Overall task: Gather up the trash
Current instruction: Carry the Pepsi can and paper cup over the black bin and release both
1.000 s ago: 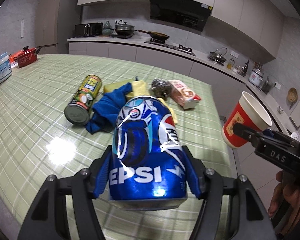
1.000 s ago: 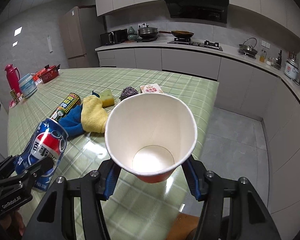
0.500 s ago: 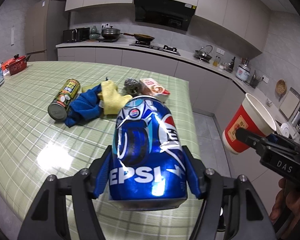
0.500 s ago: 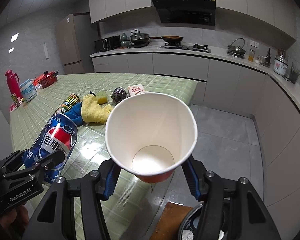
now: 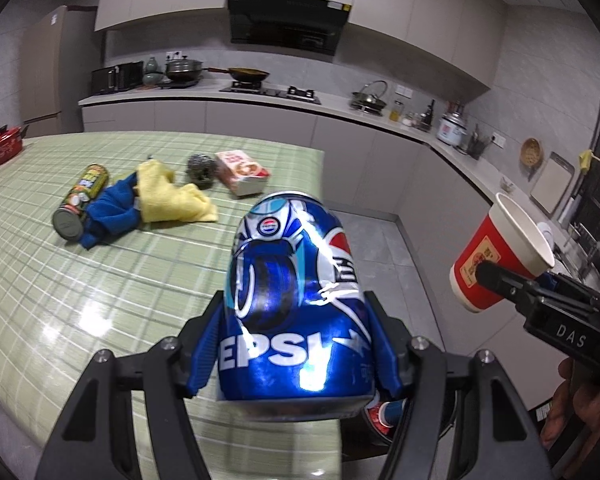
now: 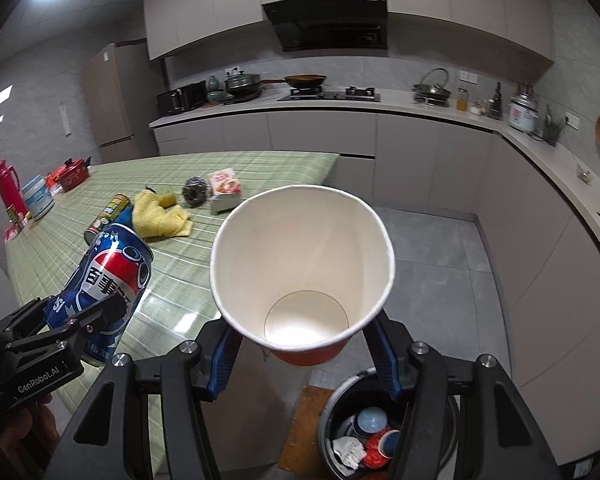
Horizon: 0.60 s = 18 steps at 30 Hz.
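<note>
My left gripper (image 5: 296,344) is shut on a blue Pepsi can (image 5: 296,304), held over the near right corner of the green checked table (image 5: 60,304). The same can (image 6: 112,280) shows at the left of the right wrist view. My right gripper (image 6: 304,344) is shut on an empty red paper cup (image 6: 304,264) with a white inside, held over the floor past the table edge. That cup (image 5: 496,256) appears at the right of the left wrist view. A dark round trash bin (image 6: 340,408) with litter inside stands on the floor below the cup.
On the table lie a green-yellow can (image 5: 80,200), a blue cloth (image 5: 112,208), a yellow cloth (image 5: 172,196), a steel scourer (image 5: 200,166) and a small pink-and-white box (image 5: 244,172). A red flask (image 6: 6,188) and pots stand at its far left. Kitchen counters (image 6: 440,112) line the back and right.
Both grippers have carried their loads rightward, off the table's right end. The trash bin has come into view below the cup, and the table items have drifted to the left.
</note>
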Available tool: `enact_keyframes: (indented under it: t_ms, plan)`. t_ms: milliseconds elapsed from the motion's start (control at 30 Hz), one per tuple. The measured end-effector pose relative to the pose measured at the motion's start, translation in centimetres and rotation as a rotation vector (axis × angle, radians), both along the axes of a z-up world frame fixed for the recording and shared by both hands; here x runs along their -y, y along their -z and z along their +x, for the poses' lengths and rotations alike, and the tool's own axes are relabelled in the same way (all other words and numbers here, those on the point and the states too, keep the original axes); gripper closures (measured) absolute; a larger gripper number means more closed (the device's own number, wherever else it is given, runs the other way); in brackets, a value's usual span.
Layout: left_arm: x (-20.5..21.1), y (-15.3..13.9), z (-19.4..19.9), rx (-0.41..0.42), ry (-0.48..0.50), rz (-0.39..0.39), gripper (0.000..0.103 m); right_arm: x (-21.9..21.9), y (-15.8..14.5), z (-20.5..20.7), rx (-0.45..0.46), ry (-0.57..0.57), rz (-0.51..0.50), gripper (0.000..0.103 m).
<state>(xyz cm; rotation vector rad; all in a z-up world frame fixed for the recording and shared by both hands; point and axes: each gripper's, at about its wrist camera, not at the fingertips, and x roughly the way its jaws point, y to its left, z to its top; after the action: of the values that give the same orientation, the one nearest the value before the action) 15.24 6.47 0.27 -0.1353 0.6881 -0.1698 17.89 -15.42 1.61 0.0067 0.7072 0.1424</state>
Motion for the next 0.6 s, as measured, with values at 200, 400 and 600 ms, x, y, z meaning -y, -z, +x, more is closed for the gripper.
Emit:
enact_keyframes:
  t_ms: [200,400,600]
  plan:
    - [3.3,0.3,-0.5,-0.009,0.062,0.003,0.037,3.1,0.0,-1.6,-0.002,0.056,-0.002,0.043]
    - [6.5,1.0,-0.9,-0.027,0.128,0.004,0.037,6.0,0.5,-3.1,-0.015,0.112,-0.005,0.043]
    - [9.8,2.1,-1.5,-0.053,0.189,0.005,0.037,8.8,1.5,-4.6,-0.037,0.166,-0.008,0.043]
